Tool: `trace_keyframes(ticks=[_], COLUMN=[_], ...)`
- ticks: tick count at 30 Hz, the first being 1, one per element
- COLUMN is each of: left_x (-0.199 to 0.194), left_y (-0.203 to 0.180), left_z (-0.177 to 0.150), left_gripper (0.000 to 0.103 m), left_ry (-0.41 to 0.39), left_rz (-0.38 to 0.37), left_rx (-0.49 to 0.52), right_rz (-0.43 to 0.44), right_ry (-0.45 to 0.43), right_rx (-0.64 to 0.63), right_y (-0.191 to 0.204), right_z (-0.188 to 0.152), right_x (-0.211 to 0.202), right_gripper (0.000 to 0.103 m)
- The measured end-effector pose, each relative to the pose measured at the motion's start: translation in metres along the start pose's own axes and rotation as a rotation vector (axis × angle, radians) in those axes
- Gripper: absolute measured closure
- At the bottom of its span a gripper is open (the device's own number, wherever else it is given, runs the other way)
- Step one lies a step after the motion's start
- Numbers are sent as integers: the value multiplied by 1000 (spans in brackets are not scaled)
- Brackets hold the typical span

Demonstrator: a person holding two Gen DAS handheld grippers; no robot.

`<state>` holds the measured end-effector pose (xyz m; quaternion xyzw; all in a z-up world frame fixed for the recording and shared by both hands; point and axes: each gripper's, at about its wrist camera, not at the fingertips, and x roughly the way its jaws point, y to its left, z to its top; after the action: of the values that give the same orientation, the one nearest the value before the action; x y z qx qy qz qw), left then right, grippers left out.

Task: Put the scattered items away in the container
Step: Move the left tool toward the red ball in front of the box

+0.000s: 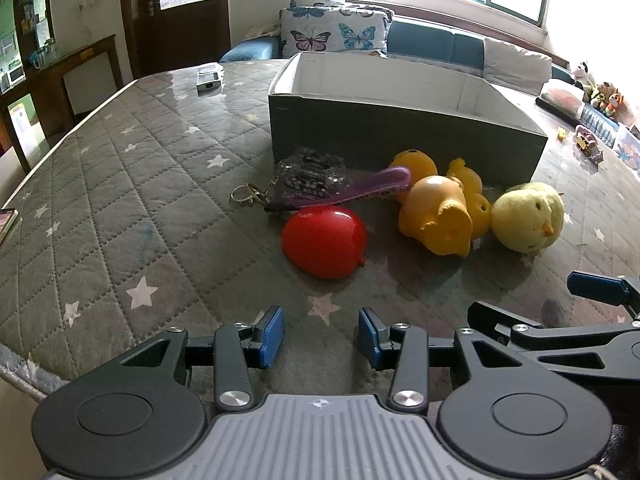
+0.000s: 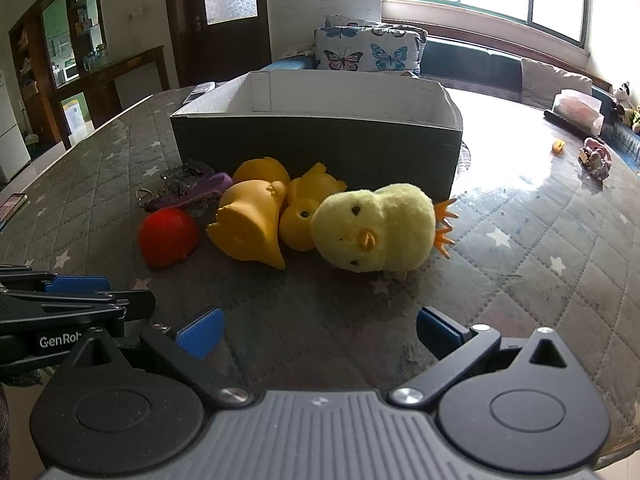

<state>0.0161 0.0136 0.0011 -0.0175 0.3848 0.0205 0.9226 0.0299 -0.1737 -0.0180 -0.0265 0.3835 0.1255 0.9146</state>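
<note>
A dark open box [image 1: 400, 132] with a white inside stands on the quilted table; it also shows in the right wrist view [image 2: 320, 140]. In front of it lie a red balloon-like toy [image 1: 324, 242] [image 2: 168, 236], yellow rubber toys [image 1: 436, 220] [image 2: 252, 228], a plush yellow chick [image 1: 528, 216] [image 2: 376, 228], a purple strap with a key clasp [image 1: 360, 192] [image 2: 192, 196] and a clear plastic item [image 1: 312, 176]. My left gripper [image 1: 322, 338] is open and empty, short of the red toy. My right gripper [image 2: 320, 330] is open and empty, short of the chick.
A small grey device [image 1: 208, 78] lies at the far side of the table. A phone [image 1: 6, 222] lies at the left edge. Small toys and boxes [image 2: 592, 152] sit at the far right. A sofa with butterfly cushions [image 1: 332, 30] stands behind the table.
</note>
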Motion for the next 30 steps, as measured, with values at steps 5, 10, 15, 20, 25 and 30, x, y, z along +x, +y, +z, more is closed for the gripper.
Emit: trace_keyframes(ticks=[5,10,15,20,25,30], left_x=[2,4,6,7,10,12], left_y=[3,6,11,16,21,29], left_z=[3,5,7,10,13,17], left_gripper=[59,59,59,59,59,59], left_ry=[5,21,25,31,35,38], left_rz=[4,3,-8,-20,-26,-10], left_rx=[-1,-10,-25,-39,-51,-60], right_rz=[4,8,17,26,44,68], right_ry=[4,5,7,8,4,3], right_rx=[-3,-12,-19,-25,-28,-44], right_y=[2,4,7,10,12,15], right_z=[3,7,9,13,17,19], right_x=[3,6,9,11,12,13], right_gripper=[0,0,0,0,0,0])
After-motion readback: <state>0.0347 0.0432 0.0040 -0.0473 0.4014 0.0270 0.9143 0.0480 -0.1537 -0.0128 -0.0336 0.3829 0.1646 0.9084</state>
